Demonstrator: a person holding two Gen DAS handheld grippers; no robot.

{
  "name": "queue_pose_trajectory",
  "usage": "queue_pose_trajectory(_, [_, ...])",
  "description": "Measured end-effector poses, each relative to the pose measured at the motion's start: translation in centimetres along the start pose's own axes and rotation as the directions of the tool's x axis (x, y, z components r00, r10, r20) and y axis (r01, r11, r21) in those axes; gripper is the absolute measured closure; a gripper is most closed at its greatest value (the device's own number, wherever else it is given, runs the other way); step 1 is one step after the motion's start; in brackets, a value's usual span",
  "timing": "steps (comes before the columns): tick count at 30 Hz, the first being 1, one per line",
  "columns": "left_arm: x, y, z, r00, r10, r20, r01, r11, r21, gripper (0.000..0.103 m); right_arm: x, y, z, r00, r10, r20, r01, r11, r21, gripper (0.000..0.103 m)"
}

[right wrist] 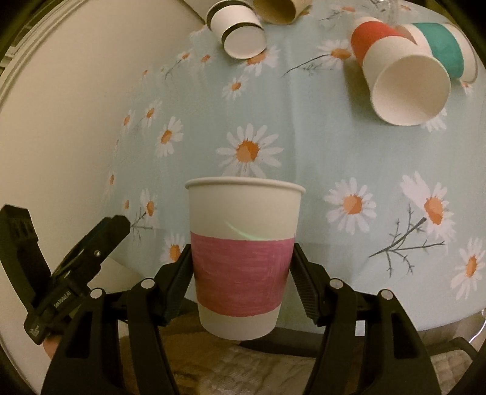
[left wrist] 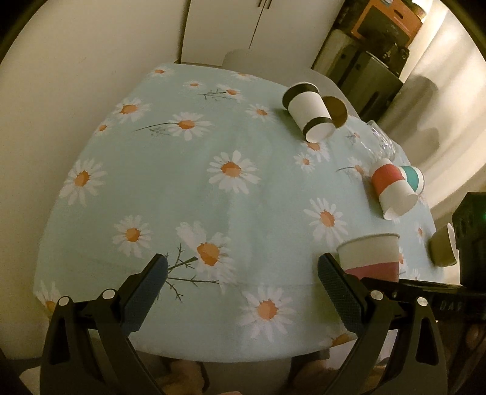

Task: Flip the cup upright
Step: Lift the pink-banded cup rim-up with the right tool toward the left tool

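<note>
Cup (right wrist: 243, 258) sits upright, rim up, pinched at its pink band in our right gripper (right wrist: 241, 273), near the table (right wrist: 303, 145) edge. Left gripper (left wrist: 243, 288) spread wide, holding nothing; we judge set-down straight down along the cup's axis.

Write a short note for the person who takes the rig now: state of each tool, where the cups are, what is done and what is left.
Right tool: shut on the pink-band cup, held upright near the table's front edge.
Left tool: open, holds nothing, over the daisy tablecloth.
Lying on their sides: black-band cup, red-band cup, teal-band cup, brown cup.
Done: pink-band cup turned upright.
Left: set it down, then flip the others.
</note>
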State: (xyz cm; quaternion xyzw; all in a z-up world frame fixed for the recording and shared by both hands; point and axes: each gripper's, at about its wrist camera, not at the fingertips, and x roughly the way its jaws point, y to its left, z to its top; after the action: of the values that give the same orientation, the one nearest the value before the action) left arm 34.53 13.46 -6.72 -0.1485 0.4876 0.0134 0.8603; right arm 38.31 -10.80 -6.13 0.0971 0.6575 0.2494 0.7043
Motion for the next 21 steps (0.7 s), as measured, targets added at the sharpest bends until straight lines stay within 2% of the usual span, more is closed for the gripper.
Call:
queue_pose_trajectory(8, [0.8,-0.5,-0.3,1.0,0.01,-0.017,-0.01,1.0,0.015,0.007,0.9,-0.2,-0.3,1.0,-0.003,-0.013,0.003,1.0,0.002,0.039])
queue_pose_trajectory(10, [0.7,-0.6,-0.3,1.0,0.012,-0.016,-0.012,1.0,0.02,0.007,1.0,-0.2,-0.3,1.0,-0.009,-0.02,0.008,1.0,-0.002,0.035])
queue_pose_trajectory(21, [0.4,-1.2,-0.5,1.0,0.008,-0.016,-0.007,1.0,0.018,0.007,-2.3,-0.6,-1.0,0.999,0.036,0.034,-0.035,0.999,-0.018,0.03])
